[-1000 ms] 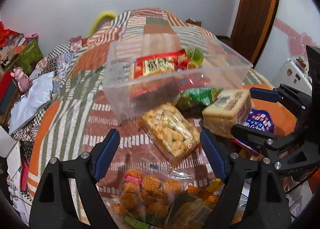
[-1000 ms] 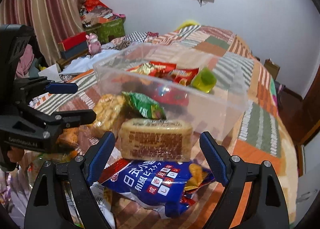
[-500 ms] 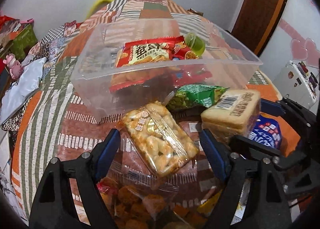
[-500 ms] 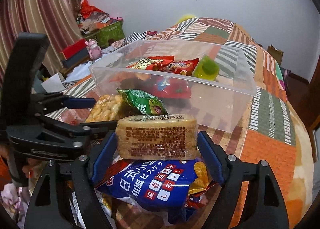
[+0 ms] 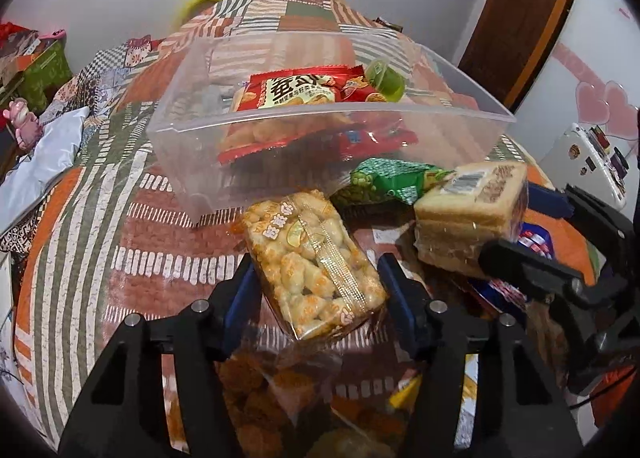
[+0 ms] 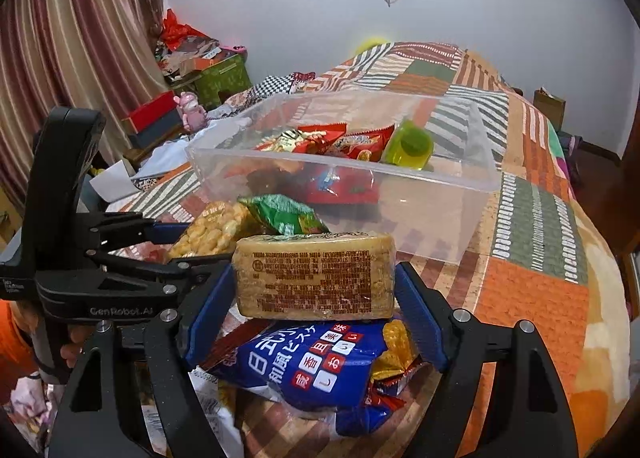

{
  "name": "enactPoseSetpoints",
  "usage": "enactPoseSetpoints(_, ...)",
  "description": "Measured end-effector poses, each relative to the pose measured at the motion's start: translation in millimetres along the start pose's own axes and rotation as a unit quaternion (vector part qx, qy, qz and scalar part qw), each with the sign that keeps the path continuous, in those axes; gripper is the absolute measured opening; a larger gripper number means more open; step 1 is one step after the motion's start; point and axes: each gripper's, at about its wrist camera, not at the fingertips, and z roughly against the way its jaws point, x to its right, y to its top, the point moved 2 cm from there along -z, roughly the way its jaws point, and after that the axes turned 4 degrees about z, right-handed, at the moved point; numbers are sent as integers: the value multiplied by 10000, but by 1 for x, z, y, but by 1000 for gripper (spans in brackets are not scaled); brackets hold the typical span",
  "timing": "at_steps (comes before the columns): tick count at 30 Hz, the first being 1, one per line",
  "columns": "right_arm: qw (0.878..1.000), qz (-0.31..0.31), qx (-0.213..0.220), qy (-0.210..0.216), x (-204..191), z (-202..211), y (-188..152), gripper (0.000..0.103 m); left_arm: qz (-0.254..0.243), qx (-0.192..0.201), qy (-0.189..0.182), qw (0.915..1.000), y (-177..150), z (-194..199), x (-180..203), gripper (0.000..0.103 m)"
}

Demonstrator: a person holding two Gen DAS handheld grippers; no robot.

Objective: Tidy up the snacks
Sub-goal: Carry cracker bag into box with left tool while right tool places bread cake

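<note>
1. My left gripper (image 5: 320, 282) pinches the clear pack of puffed snacks (image 5: 312, 266).
2. My right gripper (image 6: 316, 298) clamps the wrapped sandwich cake (image 6: 316, 274).
3. Just ahead of both I see the clear plastic bin (image 6: 420, 209).

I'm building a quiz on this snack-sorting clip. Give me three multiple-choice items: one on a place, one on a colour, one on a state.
1. Where does the green jelly cup lie?
A. inside the clear bin
B. on the quilt beside the bin
C. between the left gripper's fingers

2. What colour is the biscuit bag under the wrapped cake?
A. green
B. blue
C. yellow

3. What is the left gripper doing?
A. closed on nothing
B. reaching into the bin
C. closed on the puffed snack pack

Answers: 1 A, the cup sits within the bin's walls. 2 B, blue wrapper with white characters. 3 C, both fingers press the pack's sides.
</note>
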Motion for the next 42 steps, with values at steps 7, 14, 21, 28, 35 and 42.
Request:
enactPoseSetpoints(7, 9997, 47, 227, -21, -5, 16, 8, 77, -140, 251, 0, 9996, -7, 25, 6, 56)
enactPoseSetpoints(14, 9985, 128, 525, -49, -10, 34, 20, 77, -148, 551, -35, 9984, -2, 52, 7, 50)
enactPoseSetpoints(21, 9970, 120, 756, -109, -6, 44, 33, 77, -227, 856, -117, 9960, 6, 72, 13, 50)
enactPoseSetpoints(28, 9949, 58, 977, -242, 5, 48, 50, 77, -233, 1196, -173, 9924, 24, 87, 15, 49)
enactPoseSetpoints(35, 9937, -73, 1053, -381, 21, 39, 64, 77, -111, 1478, -163, 9888, 53, 90, 10, 49)
enactPoseSetpoints(42, 9951, -116, 840, -498, 34, 18, 66, 77, 4, 1593, 8, 9872, 78, 67, -4, 49)
